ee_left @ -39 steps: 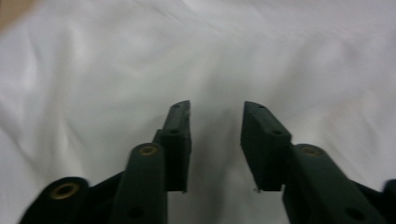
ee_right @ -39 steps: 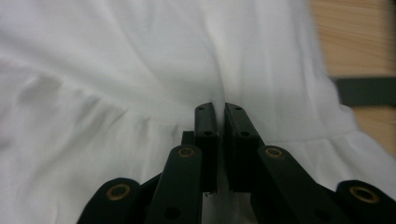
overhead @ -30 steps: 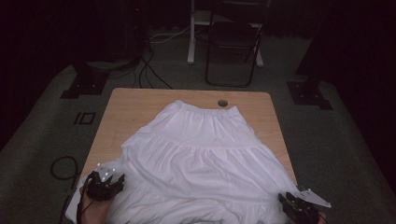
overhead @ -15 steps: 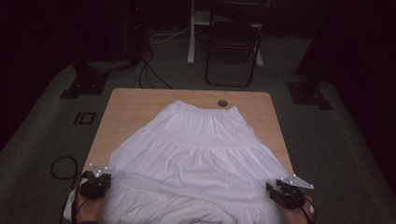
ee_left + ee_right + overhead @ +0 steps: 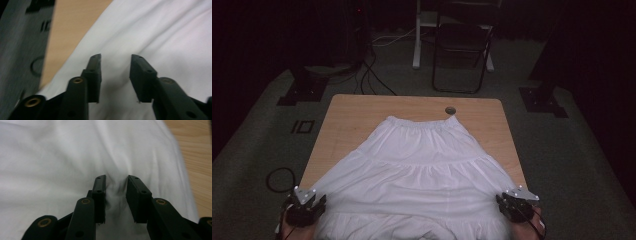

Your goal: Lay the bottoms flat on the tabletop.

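Observation:
A white tiered skirt (image 5: 427,165) lies spread on the wooden table (image 5: 357,115), waistband at the far side and hem toward me. My left gripper (image 5: 318,202) is at the hem's left corner. In the left gripper view its jaws (image 5: 116,58) stand apart over flat cloth (image 5: 155,32), having just been opening, and nothing is pinched. My right gripper (image 5: 502,201) is at the hem's right corner. Its jaws (image 5: 116,180) have just been closing, with a gathered fold of skirt (image 5: 117,192) between them and a gap still showing.
A round cable hole (image 5: 450,110) sits near the table's far edge, just beyond the waistband. Bare wood shows on both sides of the skirt. On the floor are a black chair (image 5: 462,45) behind the table and a coiled cable (image 5: 279,179) at the left.
The hem corners held up at both grippers a second ago now lie down on the table. The left gripper slid toward the near left; the right gripper moved inward onto the hem.

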Demonstrator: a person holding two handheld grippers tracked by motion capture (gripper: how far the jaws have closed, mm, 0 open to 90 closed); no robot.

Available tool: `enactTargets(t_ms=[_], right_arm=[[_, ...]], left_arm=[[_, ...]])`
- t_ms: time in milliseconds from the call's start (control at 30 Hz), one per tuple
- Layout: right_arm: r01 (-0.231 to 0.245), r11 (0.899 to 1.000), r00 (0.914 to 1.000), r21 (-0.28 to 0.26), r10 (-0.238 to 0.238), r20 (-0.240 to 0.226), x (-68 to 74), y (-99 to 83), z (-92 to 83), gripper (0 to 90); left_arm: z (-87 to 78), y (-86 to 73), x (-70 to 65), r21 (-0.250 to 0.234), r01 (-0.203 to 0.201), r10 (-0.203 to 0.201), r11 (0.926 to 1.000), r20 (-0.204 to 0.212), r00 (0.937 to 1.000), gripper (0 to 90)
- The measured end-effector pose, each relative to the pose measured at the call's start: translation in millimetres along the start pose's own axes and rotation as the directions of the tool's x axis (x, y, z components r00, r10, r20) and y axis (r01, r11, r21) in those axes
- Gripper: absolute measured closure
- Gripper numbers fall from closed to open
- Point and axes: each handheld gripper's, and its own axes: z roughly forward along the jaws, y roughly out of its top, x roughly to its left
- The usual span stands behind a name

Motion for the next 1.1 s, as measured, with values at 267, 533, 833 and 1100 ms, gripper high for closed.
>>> enactTargets(t_ms=[267,533,833,1100], right_arm=[[-0.005,0.996,0.9997,-0.090,0.003,-0.025,9.6,28.0,1.2,50.8],[-0.013,0.995,0.9970,-0.103,0.005,-0.077,15.0,73.2,35.7,45.4],[-0.001,0.999,0.9956,-0.033,-0.002,-0.093,26.4,103.5,99.7,43.2],[-0.001,0.997,0.9950,-0.073,-0.006,-0.100,19.8,119.4,120.3,43.9]], left_arm=[[29.1,46.6,-46.8,-0.083,-0.117,0.126,0.9897,0.111,0.9859,51.6],[86.3,74.2,-77.4,-0.062,-0.167,0.175,0.9839,0.158,0.9718,49.2],[113.3,86.8,-86.6,-0.096,-0.154,0.169,0.9835,0.177,0.9697,51.4],[136.2,106.2,-74.7,-0.088,-0.072,0.085,0.9935,0.147,0.9856,52.2]])
